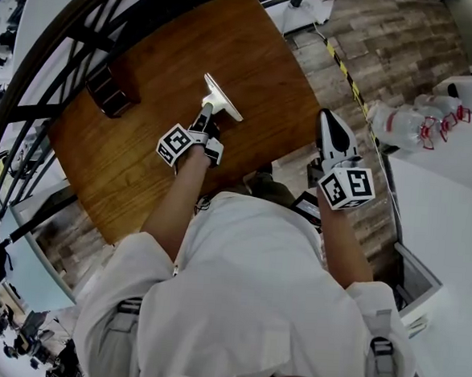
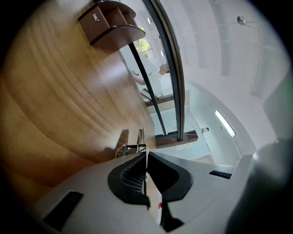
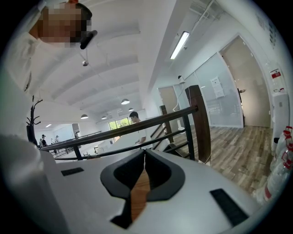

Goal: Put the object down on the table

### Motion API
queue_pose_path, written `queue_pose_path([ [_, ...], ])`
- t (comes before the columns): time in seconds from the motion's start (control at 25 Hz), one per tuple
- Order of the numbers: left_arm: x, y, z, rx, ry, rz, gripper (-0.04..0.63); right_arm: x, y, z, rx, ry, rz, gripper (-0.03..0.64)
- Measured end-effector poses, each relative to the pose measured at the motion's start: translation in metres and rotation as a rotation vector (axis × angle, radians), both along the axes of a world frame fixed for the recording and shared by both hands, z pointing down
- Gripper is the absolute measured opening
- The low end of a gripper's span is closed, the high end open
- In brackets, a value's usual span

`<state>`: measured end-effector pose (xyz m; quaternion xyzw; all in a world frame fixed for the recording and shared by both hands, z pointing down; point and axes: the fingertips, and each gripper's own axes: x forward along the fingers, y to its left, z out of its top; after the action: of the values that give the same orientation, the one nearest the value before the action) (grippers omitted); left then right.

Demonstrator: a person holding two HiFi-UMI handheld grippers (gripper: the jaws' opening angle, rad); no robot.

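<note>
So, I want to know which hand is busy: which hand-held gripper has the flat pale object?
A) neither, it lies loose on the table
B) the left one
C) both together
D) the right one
B: the left hand-held gripper has its jaws shut on the flat pale object over the wooden table, while the right hand-held gripper is shut on nothing, beyond the table's edge.
</note>
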<state>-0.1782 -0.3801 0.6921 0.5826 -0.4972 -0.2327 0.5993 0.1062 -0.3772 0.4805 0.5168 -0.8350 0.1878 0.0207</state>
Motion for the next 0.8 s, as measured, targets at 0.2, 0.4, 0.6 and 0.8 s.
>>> queue_pose_path([
  [0.2, -0.002, 0.001, 0.005, -0.025, -0.015, 0.001, 0.017, 0.003, 0.001, 0.001, -0.011, -0.006, 0.011, 0.026],
  [0.4, -0.004, 0.002, 0.010, -0.054, -0.021, -0.007, 0.017, 0.001, 0.001, 0.001, -0.014, -0.017, 0.010, 0.026],
  [0.6, -0.002, 0.002, 0.012, -0.069, -0.027, -0.014, 0.017, 0.004, 0.000, 0.001, -0.014, -0.019, 0.010, 0.026],
  [0.8, -0.003, 0.001, 0.016, -0.081, -0.025, -0.017, 0.017, 0.005, -0.002, 0.000, -0.015, -0.017, 0.014, 0.026],
])
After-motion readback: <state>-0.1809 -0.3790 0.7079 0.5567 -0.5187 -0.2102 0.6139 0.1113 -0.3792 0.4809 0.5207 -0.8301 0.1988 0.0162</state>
